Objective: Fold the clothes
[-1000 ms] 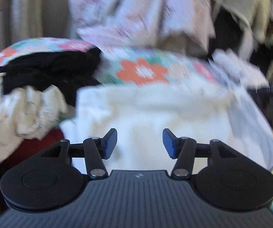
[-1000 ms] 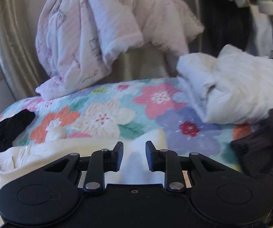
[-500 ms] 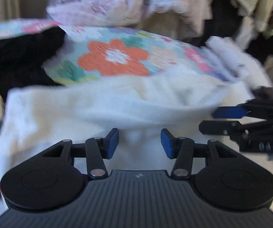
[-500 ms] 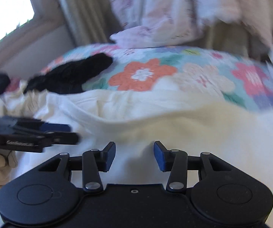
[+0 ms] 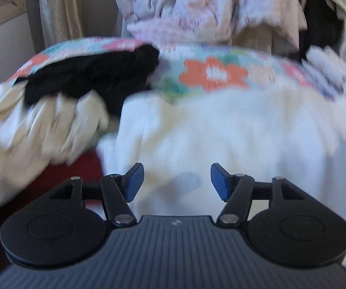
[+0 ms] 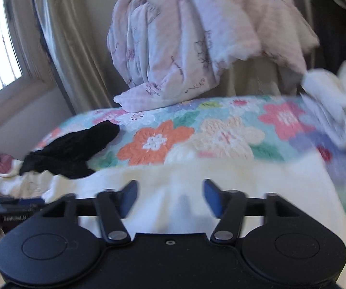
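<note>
**Both grippers held apart over a white garment on the flowered bed**

While the left gripper [image 5: 175,180] hangs above the near part of the white garment [image 5: 233,132], its blue-padded fingers [image 5: 133,180] stand wide apart with nothing between them. Whether they touch the cloth cannot be told. That garment lies spread across the near half of the floral quilt [image 5: 214,72], its far edge running left to right just short of a big orange flower. To its left sits a crumpled cream garment [image 5: 40,130], and a black garment [image 5: 93,77] lies on the quilt just beyond, touching the cream one. A pink-printed garment [image 5: 197,7] is heaped at the far side of the bed, with beige curtains [image 5: 57,7] to the far left. Something red shows at the near left, under the cream cloth; what it is cannot be told.

From the right wrist view, the right gripper [image 6: 170,198] is likewise spread open and empty, over the white garment [image 6: 245,185]. Beyond it lies the floral quilt [image 6: 197,130], with the black garment [image 6: 76,149] at the left and the pink-printed garment [image 6: 177,48] at the far side. A white bundle [image 6: 336,101], blurred, sits at the far right of the quilt. At the near left edge the other gripper's dark body is partly visible, with a bit of a hand below it.
</note>
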`<state>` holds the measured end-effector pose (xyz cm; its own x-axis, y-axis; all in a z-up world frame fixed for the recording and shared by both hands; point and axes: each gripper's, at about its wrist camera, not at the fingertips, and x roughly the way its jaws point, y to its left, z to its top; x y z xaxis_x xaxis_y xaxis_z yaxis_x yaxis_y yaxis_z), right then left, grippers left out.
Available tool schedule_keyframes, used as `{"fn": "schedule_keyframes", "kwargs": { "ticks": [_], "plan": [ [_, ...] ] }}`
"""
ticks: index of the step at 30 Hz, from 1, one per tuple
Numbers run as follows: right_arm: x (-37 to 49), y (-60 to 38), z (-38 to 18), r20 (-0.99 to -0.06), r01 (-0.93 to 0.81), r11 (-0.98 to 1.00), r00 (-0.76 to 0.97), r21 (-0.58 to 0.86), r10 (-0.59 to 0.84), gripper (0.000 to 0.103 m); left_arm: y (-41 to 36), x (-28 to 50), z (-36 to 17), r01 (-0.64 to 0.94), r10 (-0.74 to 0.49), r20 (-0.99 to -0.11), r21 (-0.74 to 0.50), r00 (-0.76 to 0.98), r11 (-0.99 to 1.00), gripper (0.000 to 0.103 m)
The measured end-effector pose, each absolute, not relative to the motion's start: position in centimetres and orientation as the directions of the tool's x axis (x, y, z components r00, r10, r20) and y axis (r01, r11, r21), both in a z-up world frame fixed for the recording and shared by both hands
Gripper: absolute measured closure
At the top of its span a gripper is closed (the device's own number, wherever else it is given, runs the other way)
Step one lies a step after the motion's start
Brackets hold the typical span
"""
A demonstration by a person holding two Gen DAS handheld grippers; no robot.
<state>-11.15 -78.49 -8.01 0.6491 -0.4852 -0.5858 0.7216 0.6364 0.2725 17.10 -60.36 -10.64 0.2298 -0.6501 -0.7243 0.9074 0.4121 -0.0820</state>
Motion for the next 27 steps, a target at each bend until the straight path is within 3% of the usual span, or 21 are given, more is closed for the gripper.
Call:
{"fn": "schedule_keyframes", "kwargs": {
  "ticks": [3, 7, 9, 12, 14, 15, 17, 19, 24, 27],
  "plan": [
    [-13.9, -76.3, -9.7, -0.638, 0.74, 0.617, 0.616, 0.266, -0.463, 0.026, -58.1, 15.7, -12.0, 0.923, -0.632, -0.727, 0.01, 0.27, 0.384, 0.038],
    [-15.9, -72.9, -12.4, -0.698, 0.784, 0.621, 0.436, -0.015, -0.568, 0.026, -57.1, 15.8, -14.0, 0.917, -0.607, -0.723, 0.092, 0.33, 0.388, 0.035],
    [-17.2, -72.5, -13.4, -0.695, 0.786, 0.609, 0.383, -0.1, -0.608, 0.021, -56.3, 16.3, -14.5, 0.901, -0.587, -0.726, 0.107, 0.359, 0.42, 0.035],
    [-20.3, -73.2, -12.8, -0.702, 0.848, 0.529, 0.399, 0.038, -0.59, 0.021, -54.8, 16.3, -14.0, 0.884, -0.571, -0.72, 0.127, 0.394, 0.45, 0.035],
    [-21.7, -73.0, -12.0, -0.686, 0.879, 0.476, 0.369, 0.037, -0.628, 0.019, -53.2, 15.9, -13.2, 0.877, -0.577, -0.712, 0.117, 0.401, 0.466, 0.036],
    [-22.2, -72.8, -11.9, -0.686, 0.883, 0.468, 0.352, 0.018, -0.638, 0.018, -52.3, 15.9, -12.8, 0.879, -0.589, -0.718, 0.068, 0.371, 0.472, 0.037],
    [-23.3, -72.6, -12.0, -0.694, 0.889, 0.457, 0.318, -0.018, -0.646, 0.018, -49.8, 16.7, -12.7, 0.855, -0.638, -0.728, -0.143, 0.25, 0.498, 0.037],
    [-24.9, -72.0, -12.3, -0.7, 0.897, 0.44, 0.34, 0.04, -0.628, 0.018, -47.6, 17.6, -13.3, 0.787, -0.671, -0.724, -0.317, 0.16, 0.529, 0.037],
    [-27.4, -70.4, -13.7, -0.707, 0.878, 0.396, 0.46, 0.27, -0.538, 0.018, -44.7, 17.6, -12.4, 0.729, -0.681, -0.721, -0.395, 0.131, 0.559, 0.038],
    [-26.7, -69.7, -14.3, -0.708, 0.87, 0.387, 0.479, 0.305, -0.518, 0.018, -43.8, 16.7, -12.6, 0.704, -0.724, -0.687, -0.487, 0.056, 0.517, 0.036]
  ]
}}
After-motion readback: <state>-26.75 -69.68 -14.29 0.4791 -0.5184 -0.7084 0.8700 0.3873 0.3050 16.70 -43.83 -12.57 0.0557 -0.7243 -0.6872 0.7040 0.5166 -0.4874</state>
